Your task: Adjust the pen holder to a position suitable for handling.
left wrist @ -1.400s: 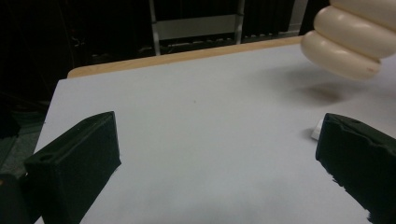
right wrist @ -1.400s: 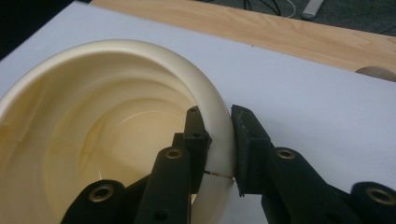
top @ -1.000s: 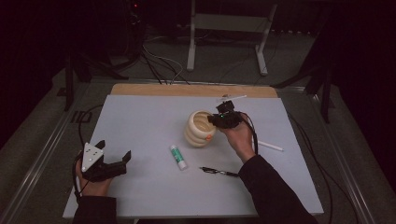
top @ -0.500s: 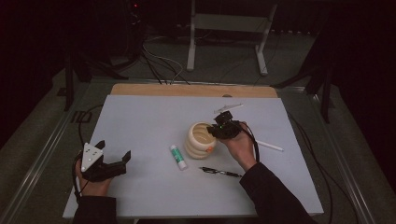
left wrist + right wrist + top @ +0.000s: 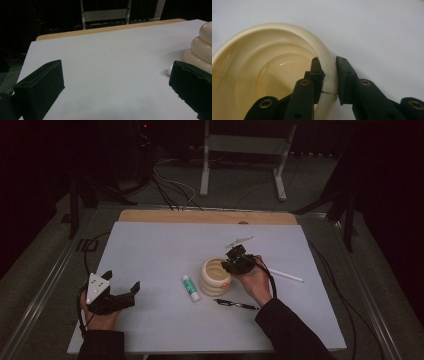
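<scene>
Standing upright near the middle of the tabletop [image 5: 150,250]: cream ribbed cup [image 5: 214,277] of 3 stacked rings, mouth up, glossy inside.

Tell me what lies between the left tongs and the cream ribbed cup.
In the high view, a glue stick lies between the left tongs and the cream ribbed cup.

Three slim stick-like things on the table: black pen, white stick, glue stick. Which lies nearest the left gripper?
The glue stick, white with a green band, left of the cream ribbed cup. The black pen and white stick lie beyond it, farther from the left gripper.
</scene>
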`<state>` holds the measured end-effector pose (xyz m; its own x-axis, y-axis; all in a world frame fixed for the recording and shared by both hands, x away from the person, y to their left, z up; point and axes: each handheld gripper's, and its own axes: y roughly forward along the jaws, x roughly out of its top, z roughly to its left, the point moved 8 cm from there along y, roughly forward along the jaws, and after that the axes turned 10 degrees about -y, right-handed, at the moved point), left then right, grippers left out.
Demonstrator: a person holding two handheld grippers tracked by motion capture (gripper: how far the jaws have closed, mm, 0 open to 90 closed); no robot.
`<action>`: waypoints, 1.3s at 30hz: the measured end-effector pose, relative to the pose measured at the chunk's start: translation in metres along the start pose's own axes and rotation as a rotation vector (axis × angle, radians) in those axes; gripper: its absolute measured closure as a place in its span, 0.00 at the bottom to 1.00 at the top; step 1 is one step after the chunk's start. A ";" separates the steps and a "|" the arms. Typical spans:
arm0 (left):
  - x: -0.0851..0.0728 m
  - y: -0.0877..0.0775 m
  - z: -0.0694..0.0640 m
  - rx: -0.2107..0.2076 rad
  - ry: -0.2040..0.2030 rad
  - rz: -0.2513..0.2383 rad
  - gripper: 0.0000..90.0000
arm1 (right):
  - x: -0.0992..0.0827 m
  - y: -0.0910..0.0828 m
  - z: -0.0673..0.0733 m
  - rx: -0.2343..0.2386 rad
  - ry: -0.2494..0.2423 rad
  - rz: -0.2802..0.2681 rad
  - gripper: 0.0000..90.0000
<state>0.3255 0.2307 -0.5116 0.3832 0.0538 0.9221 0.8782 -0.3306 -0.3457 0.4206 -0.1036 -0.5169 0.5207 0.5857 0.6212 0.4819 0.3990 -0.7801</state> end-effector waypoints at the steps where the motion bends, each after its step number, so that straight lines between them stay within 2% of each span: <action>1: 0.000 0.000 0.000 0.000 -0.001 -0.001 0.00 | 0.000 0.000 0.000 -0.001 0.001 0.000 0.86; 8: 0.000 0.000 0.001 0.002 -0.003 -0.001 0.00 | 0.002 0.002 0.002 -0.026 0.008 -0.005 0.85; 12: 0.000 0.000 0.001 0.005 -0.006 -0.002 0.00 | 0.004 0.002 0.005 -0.024 0.004 -0.011 0.83; 18: 0.000 0.000 0.002 0.013 -0.016 -0.004 0.00 | 0.011 -0.002 0.006 0.008 0.010 -0.089 0.58; 20: 0.000 0.000 0.002 0.012 -0.013 -0.003 0.00 | 0.015 -0.007 0.006 0.024 0.015 -0.149 0.51; 24: 0.000 0.000 0.002 0.010 -0.012 -0.002 0.00 | 0.022 -0.019 -0.002 0.002 0.044 -0.240 0.36; 27: 0.000 -0.001 0.003 0.018 -0.004 -0.003 0.00 | 0.025 -0.026 -0.006 -0.001 0.047 -0.287 0.23; 30: 0.000 -0.002 0.004 0.021 0.000 0.002 0.00 | 0.028 -0.033 -0.011 -0.016 0.040 -0.313 0.13; 34: 0.000 -0.002 0.003 0.024 0.010 0.004 0.00 | 0.026 -0.041 -0.017 -0.004 0.034 -0.315 0.05; 39: 0.000 -0.001 0.004 0.024 0.012 0.007 0.00 | 0.023 -0.049 -0.030 0.001 0.046 -0.322 0.01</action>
<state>0.3257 0.2346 -0.5120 0.3864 0.0405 0.9214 0.8819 -0.3086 -0.3563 0.4296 -0.1312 -0.4621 0.3729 0.3965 0.8389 0.6265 0.5593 -0.5428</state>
